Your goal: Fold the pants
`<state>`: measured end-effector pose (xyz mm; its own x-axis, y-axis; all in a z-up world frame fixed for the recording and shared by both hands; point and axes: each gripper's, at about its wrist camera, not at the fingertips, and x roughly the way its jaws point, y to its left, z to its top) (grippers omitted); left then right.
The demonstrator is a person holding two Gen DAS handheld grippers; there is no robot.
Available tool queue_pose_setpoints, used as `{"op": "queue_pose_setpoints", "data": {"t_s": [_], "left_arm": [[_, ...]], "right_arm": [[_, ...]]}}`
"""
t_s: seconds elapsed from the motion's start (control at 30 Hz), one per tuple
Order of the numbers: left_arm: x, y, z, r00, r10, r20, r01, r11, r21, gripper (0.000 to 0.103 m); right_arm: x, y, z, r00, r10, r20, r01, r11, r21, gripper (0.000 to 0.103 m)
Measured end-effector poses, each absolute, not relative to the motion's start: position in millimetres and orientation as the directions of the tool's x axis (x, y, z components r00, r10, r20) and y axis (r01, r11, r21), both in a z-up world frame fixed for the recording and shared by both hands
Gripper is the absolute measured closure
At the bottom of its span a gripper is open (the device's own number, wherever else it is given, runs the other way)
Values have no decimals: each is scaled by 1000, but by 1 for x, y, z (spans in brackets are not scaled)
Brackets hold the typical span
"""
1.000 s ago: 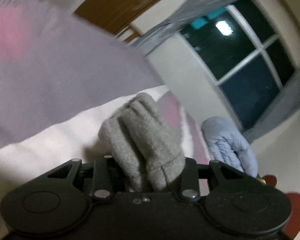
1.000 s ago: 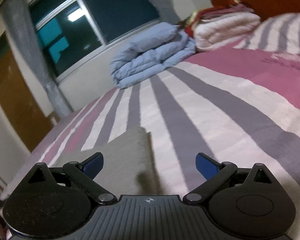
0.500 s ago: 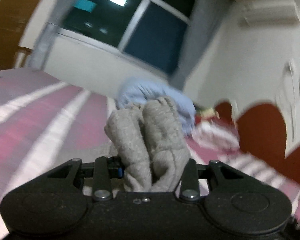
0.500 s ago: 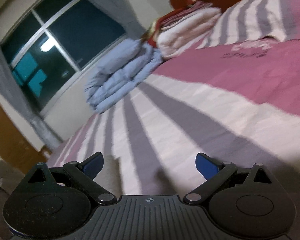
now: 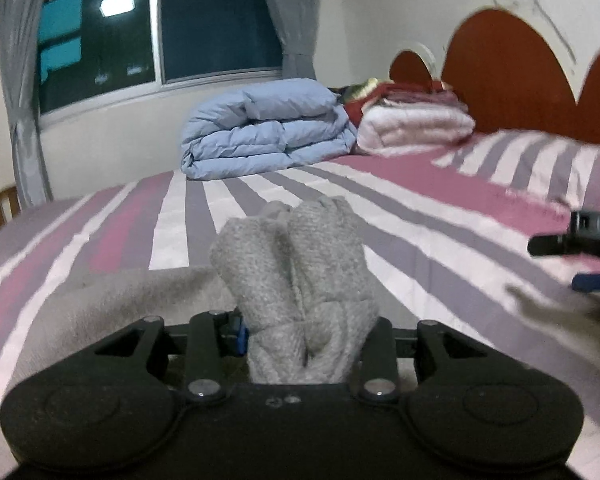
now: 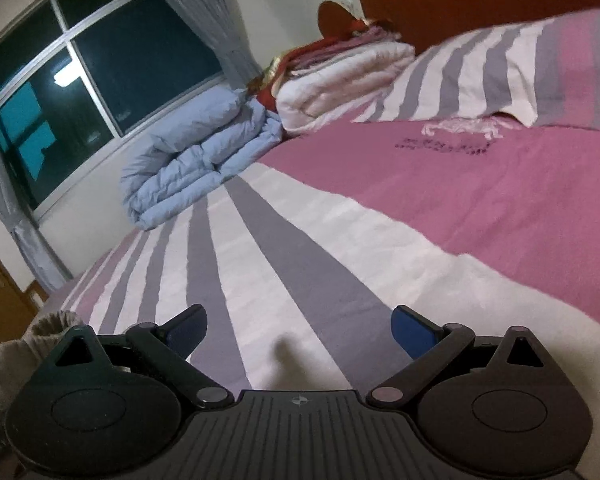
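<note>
Clamped between the left gripper's [image 5: 306,330] jaws is a bunched fold of grey knitted pants [image 5: 296,276], which trail over the pink, grey and white striped bedspread [image 6: 300,248]. Right gripper [image 6: 298,330] jaws gape wide above that bedspread, holding nothing.

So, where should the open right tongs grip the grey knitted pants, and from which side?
Probably the gathered elastic edge of the grey knitted pants, which stands up off the striped bedspread just left of the open right tongs. Come from the right, low along the bed; the left tongs clamp another bunch.
</note>
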<state>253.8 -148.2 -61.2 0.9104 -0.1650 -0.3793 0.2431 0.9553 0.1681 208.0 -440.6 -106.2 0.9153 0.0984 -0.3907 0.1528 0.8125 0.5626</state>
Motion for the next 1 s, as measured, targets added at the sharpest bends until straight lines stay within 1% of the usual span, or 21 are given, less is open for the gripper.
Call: {"op": "queue_pose_setpoints", "data": {"t_s": [0.13,0.23,0.27,0.33,0.43,0.57,0.67,0.77,0.87,0.9,0.97,1.0], "left_arm": [[254,-170,-70,904,-123,-409,241,937,251,76],[257,-183,-77,901,-107,-421,238,933,272,68],[257,-184,-78,898,-116,-425,245,933,263,52],[251,-182,-76,887,-192,-419,300,931,208,29],[244,-190,-76,889,-200,-412,313,922,229,29],[241,-188,-73,890,-208,-405,312,927,210,30],[234,-185,-64,900,-217,-378,318,920,230,28],[220,-159,-52,914,-217,-343,309,920,241,28],[206,-105,-38,936,-197,-291,256,949,184,27],[202,-86,-35,945,-177,-275,228,960,162,27],[197,-52,-32,955,-113,-274,158,976,147,28],[196,-34,-33,956,-75,-284,120,983,143,28]], "right_arm": [[208,-443,-108,913,105,-395,156,804,574,5],[208,-446,-109,910,108,-401,163,795,585,5],[208,-447,-109,910,108,-401,165,792,588,5],[208,-447,-108,910,103,-402,169,792,587,5],[207,-447,-107,909,100,-406,173,794,583,5],[206,-446,-106,906,100,-411,173,800,575,5],[204,-444,-106,910,113,-400,159,794,587,5],[199,-438,-100,928,181,-325,63,785,616,5],[192,-421,-90,927,293,-236,-84,774,628,5],[190,-415,-87,920,326,-219,-124,768,628,5],[188,-399,-83,895,403,-192,-202,749,631,6],[186,-391,-81,882,436,-179,-234,735,637,9]]}}
